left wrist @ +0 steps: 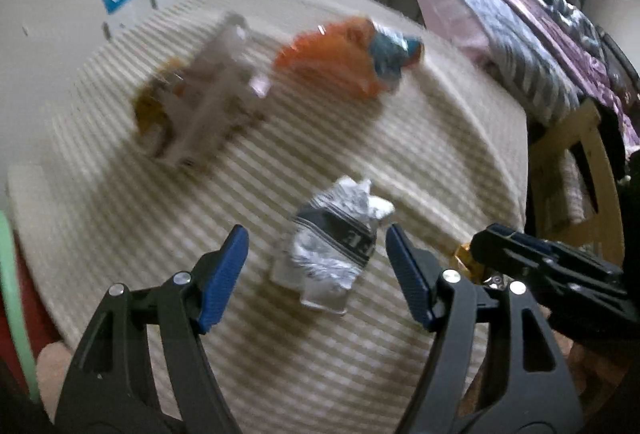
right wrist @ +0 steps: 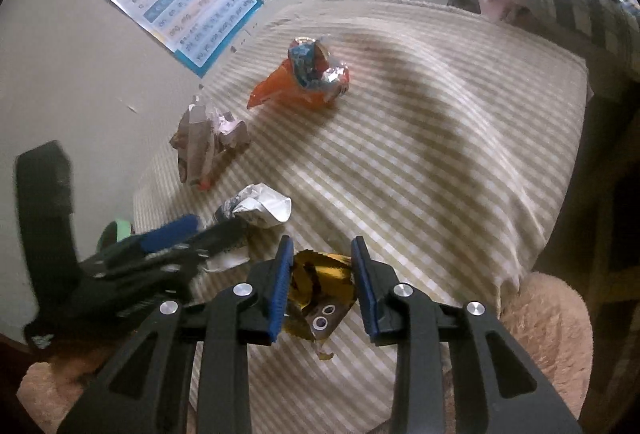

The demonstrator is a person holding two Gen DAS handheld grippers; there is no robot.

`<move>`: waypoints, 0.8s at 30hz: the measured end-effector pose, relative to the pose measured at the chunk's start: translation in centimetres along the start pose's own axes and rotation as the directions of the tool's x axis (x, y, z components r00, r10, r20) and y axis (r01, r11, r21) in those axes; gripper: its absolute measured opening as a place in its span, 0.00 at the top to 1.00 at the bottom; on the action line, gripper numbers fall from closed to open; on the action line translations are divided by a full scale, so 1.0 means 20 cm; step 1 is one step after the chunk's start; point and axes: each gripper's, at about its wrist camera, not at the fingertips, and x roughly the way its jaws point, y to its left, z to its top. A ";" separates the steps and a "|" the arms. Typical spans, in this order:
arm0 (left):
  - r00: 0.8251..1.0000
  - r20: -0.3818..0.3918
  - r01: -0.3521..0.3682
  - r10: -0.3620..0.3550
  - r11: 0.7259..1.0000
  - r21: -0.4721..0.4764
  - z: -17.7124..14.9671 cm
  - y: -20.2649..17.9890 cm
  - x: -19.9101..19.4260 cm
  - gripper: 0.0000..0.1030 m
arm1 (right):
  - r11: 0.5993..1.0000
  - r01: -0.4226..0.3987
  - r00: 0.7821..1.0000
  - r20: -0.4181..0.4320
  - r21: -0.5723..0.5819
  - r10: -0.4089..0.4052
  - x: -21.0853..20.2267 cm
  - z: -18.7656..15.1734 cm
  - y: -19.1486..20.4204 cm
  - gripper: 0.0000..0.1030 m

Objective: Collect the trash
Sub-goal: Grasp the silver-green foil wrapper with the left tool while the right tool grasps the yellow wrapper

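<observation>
Here the striped cloth (right wrist: 420,154) is covering a cushioned surface, perhaps a mattress or pad, and it is carrying four pieces of trash, well apart from one another. Farthest away, the orange snack bag (right wrist: 304,78) is lying crumpled with a blue and silver end; it is looking light and crackly, so any raised fold should be giving a hold. To its left the pale crumpled wrapper (right wrist: 208,146) is standing in a loose heap near the wall, likely soft and springy. Nearer, the silver wrapper (left wrist: 336,242) is sitting between the fingers of the left claw (left wrist: 316,274), whose jaws are standing wide and not touching it. It is looking thin, slick and easily crushed, so I judge the bunched middle to be the best place to pinch. Nearest the right side, the gold wrapper (right wrist: 320,290) is lying between the blue pads of the right claw (right wrist: 322,286); the jaws are standing narrow around it, and whether they are pressing it I cannot tell. It too is looking light, crinkly foil.

The two claws are working close together, so each may be crowding the other. A wall chart (right wrist: 180,2) is hanging behind, and folded bedding (left wrist: 520,34) is lying to the right, clear of the trash.
</observation>
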 end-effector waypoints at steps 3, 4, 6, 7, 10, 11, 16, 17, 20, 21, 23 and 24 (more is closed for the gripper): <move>0.999 -0.047 0.025 -0.026 0.999 -0.032 -0.03 0.02 0.06 0.46 | 1.000 -0.004 1.000 -0.013 0.005 0.004 0.00 -0.01 -0.01 0.65; 0.998 -0.056 0.032 -0.035 0.998 -0.048 -0.03 0.03 0.07 0.50 | 1.000 -0.003 1.000 -0.014 0.008 0.004 0.01 -0.01 -0.01 0.58; 0.997 -0.058 0.048 -0.053 0.995 -0.085 -0.05 0.07 0.07 0.57 | 1.000 -0.001 1.000 -0.011 0.017 0.001 0.00 -0.01 -0.02 0.51; 0.997 -0.052 0.050 -0.055 0.994 -0.094 -0.06 0.08 0.06 0.57 | 1.000 -0.002 1.000 -0.009 0.022 0.002 -0.01 -0.01 -0.03 0.50; 0.998 -0.029 0.045 -0.048 0.993 -0.111 -0.08 0.11 0.01 0.57 | 1.000 -0.003 1.000 -0.011 0.020 0.003 0.00 -0.01 -0.02 0.45; 0.999 -0.023 0.042 -0.045 0.992 -0.115 -0.08 0.11 -0.01 0.57 | 1.000 -0.004 1.000 -0.016 0.016 0.004 0.00 -0.01 -0.01 0.44; 1.000 -0.003 0.018 -0.018 0.992 -0.125 -0.13 0.13 -0.08 0.57 | 1.000 -0.003 0.999 -0.050 -0.020 0.002 0.04 -0.03 0.03 0.44; 1.000 -0.001 0.013 -0.013 0.993 -0.121 -0.14 0.13 -0.09 0.57 | 1.000 -0.002 0.999 -0.054 -0.027 0.000 0.05 -0.03 0.04 0.44; 1.000 -0.004 -0.009 0.008 0.994 -0.108 -0.16 0.13 -0.09 0.57 | 0.998 0.003 0.998 -0.068 -0.059 -0.007 0.09 -0.03 0.08 0.44; 1.000 -0.006 -0.014 0.013 0.994 -0.112 -0.16 0.13 -0.08 0.57 | 0.998 0.002 0.997 -0.078 -0.068 -0.007 0.11 -0.03 0.09 0.44; 1.000 -0.005 -0.012 0.012 0.992 -0.124 -0.17 0.14 -0.08 0.56 | 0.997 0.005 0.996 -0.090 -0.071 -0.012 0.15 -0.03 0.09 0.44; 1.000 -0.004 -0.011 0.011 0.992 -0.127 -0.17 0.15 -0.08 0.55 | 0.998 0.005 0.996 -0.092 -0.066 -0.011 0.15 -0.02 0.09 0.44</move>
